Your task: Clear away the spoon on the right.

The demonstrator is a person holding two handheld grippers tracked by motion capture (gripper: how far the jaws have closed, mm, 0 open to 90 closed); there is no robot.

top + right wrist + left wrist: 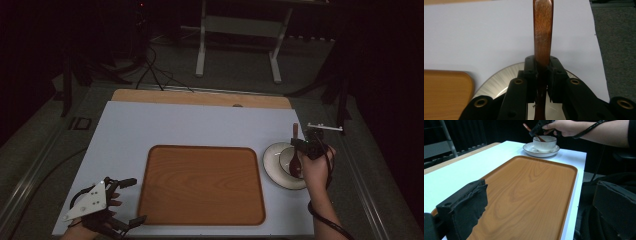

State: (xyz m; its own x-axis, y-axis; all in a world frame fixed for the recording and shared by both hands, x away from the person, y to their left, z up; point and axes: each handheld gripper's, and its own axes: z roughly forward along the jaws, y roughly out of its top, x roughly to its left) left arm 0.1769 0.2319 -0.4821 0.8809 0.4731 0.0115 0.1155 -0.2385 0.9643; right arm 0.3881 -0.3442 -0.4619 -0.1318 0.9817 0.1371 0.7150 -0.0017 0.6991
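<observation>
The right hand (316,167) reaches in beside the right edge of the wooden tray (201,185), forearm angled toward the table's far side, and holds the right gripper (306,145) over a small bowl (290,161) that sits on a saucer (272,165) just right of the tray. Its jaws are clamped tight on the handle of a dark wooden spoon (543,35), whose bowl end rests in the small bowl while the handle tip tilts away beyond the saucer. The left hand (97,210) rests off the tray's near-left corner, its left gripper (135,200) spread wide and holding nothing, one jaw toward the tray's edge. The left gripper view shows the bowl's ribbed side and dark rim; the right gripper view shows the grip on the handle close up.
</observation>
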